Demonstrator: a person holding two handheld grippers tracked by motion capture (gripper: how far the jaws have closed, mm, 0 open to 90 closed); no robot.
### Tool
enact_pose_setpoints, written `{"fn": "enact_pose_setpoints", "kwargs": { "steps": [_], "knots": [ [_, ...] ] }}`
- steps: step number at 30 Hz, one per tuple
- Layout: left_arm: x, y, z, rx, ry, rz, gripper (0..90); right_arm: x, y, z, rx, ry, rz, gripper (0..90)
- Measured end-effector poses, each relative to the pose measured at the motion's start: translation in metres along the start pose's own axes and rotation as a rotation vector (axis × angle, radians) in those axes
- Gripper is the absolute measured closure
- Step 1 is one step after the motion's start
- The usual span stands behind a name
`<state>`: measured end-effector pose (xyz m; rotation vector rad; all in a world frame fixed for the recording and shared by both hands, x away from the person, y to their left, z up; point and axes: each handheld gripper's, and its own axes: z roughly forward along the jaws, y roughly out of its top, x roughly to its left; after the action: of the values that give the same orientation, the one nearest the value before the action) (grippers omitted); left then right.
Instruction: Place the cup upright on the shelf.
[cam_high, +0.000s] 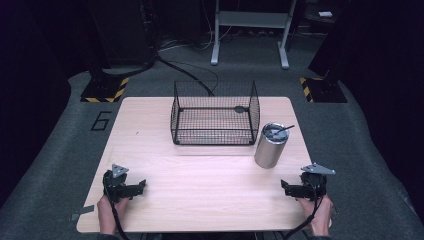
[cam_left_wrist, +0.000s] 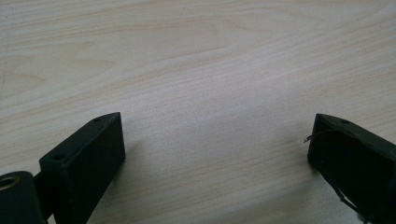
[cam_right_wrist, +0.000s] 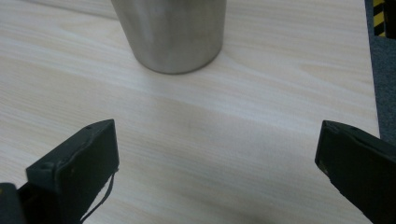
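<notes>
A light wooden table carries a black wire basket, open at the top, with its long axis running across the table, well ahead of both hand-held tools and between them. Inside it, near the far right corner, lies a small dark object too small to identify. Just ahead of the right gripper, and slightly toward the table's middle, a steel tumbler stands upright, its long axis vertical, close to the basket's right front corner but apart from it; a thin straw or stirrer leans out of its lid toward the right. In the right gripper view the tumbler's base sits directly ahead of the spread jaws, which grasp nothing. The left gripper hovers low near the table's front left, jaws likewise wide apart and empty, bare wood between them. Each tool is held by a hand at the table's near edge
</notes>
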<state>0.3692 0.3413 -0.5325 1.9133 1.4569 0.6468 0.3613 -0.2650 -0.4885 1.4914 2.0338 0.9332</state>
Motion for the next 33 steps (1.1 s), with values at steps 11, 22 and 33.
{"fn": "enact_pose_setpoints", "kwargs": {
  "steps": [11, 22, 33],
  "knots": [
    [0.000, 0.000, 0.000, 0.000, 0.000, 0.001, 3.9, 0.007, 0.035, -0.008, -0.048, 0.033, -0.022, 0.0],
    [0.000, 0.000, 0.000, 0.000, 0.000, -0.001, 3.9, 0.017, 0.062, -0.004, -0.093, 0.042, -0.049, 0.0],
    [0.000, 0.000, 0.000, 0.005, 0.000, 0.001, 3.9, 0.025, 0.086, 0.007, -0.136, 0.034, -0.033, 0.0]
  ]
}}
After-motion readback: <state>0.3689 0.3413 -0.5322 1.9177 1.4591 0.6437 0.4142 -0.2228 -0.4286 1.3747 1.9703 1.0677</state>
